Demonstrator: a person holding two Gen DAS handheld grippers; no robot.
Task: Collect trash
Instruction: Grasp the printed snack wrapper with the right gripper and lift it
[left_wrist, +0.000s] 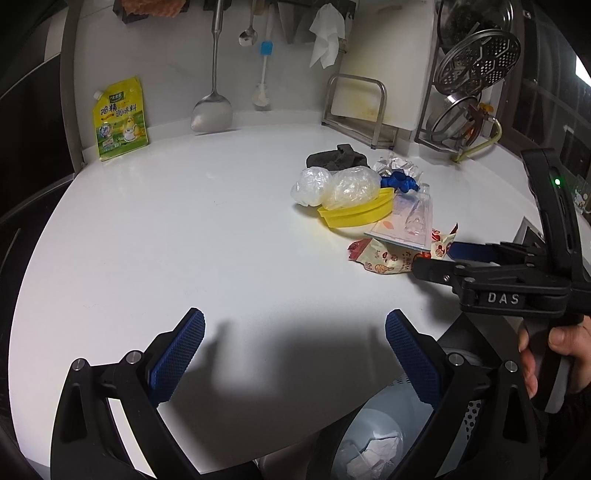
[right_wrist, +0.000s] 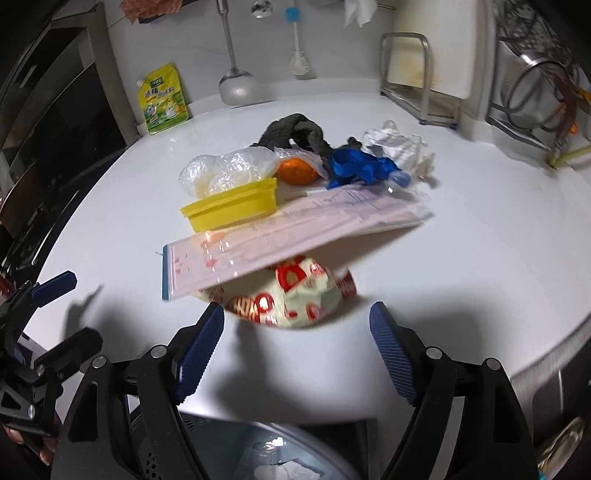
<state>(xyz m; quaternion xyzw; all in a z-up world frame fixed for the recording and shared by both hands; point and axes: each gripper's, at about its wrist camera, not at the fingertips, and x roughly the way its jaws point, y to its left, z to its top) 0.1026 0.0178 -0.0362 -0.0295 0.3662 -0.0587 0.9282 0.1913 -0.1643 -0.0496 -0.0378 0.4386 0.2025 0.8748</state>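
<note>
Your right gripper stands wide, empty, just before the crumpled snack wrapper at the near edge of the trash pile, under the flat plastic package. The wrapper looks light, soft and slippery — pinch its bunched middle. Your left gripper is wide too, over bare counter.

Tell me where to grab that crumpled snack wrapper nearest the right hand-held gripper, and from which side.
Grip the snack wrapper by its bunched near end, coming in low from the counter's front edge. That end sticks out toward the open right hand-held gripper, while its far part lies under the flat pink packet, so a top approach would likely catch the packet.
</note>
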